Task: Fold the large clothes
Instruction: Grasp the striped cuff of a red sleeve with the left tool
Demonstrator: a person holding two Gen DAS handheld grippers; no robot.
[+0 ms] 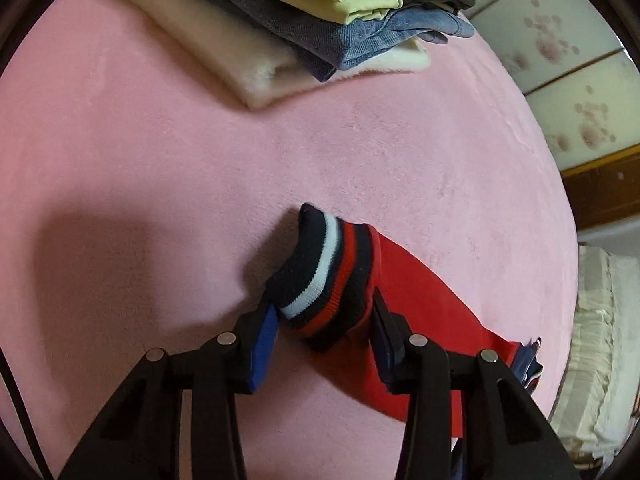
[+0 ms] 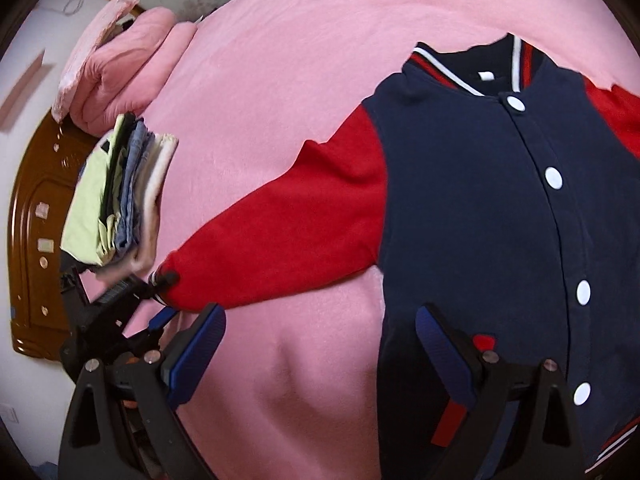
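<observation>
A navy varsity jacket point(image 2: 480, 208) with red sleeves and white snap buttons lies spread flat on the pink bed. Its left sleeve point(image 2: 280, 232) stretches out sideways. My left gripper point(image 1: 324, 316) is open, its jaws on either side of the striped cuff point(image 1: 320, 276) of that red sleeve point(image 1: 416, 320), not closed on it. It also shows in the right wrist view point(image 2: 160, 280) at the cuff. My right gripper point(image 2: 320, 344) is open and empty, hovering over the bed by the jacket's lower left edge.
A stack of folded clothes point(image 1: 320, 12), green on blue denim on white, sits on the pink bedcover point(image 1: 160, 160); it also shows in the right wrist view point(image 2: 120, 196). A pink pillow point(image 2: 120, 68) and a wooden headboard point(image 2: 32, 220) lie beyond. The bed edge point(image 1: 568, 240) is at the right.
</observation>
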